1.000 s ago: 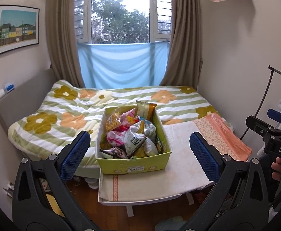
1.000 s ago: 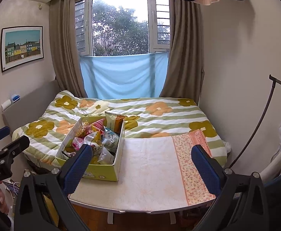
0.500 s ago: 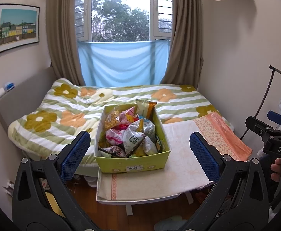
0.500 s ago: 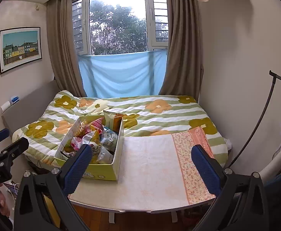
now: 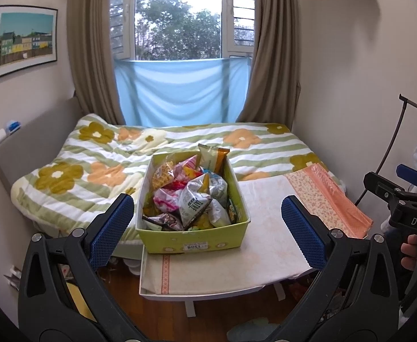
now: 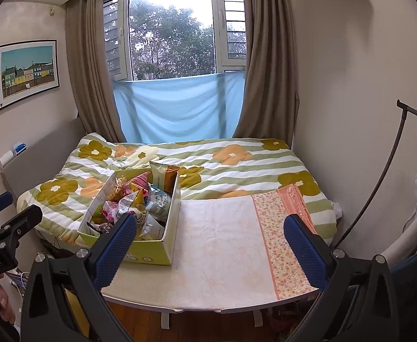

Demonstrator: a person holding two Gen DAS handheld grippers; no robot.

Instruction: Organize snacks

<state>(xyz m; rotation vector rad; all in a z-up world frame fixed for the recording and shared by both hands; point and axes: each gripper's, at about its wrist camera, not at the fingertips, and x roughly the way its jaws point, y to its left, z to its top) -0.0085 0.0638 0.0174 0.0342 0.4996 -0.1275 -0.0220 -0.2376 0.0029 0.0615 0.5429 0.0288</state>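
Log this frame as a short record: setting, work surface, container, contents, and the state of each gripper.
setting: bedroom, bed with flowered quilt under a window
work surface: small table with a cloth cover, at the bed's edge
container: green box on the table's left part
contents: heaped snack packets; one tan packet stands upright at the far end
left gripper: open, empty, short of the box
right gripper: open, empty, over the bare cloth
snacks outside the box: none seen

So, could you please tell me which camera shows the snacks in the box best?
The left wrist view: the box sits centred, snacks fully exposed. The right wrist view shows it off to the left, partly behind a finger.
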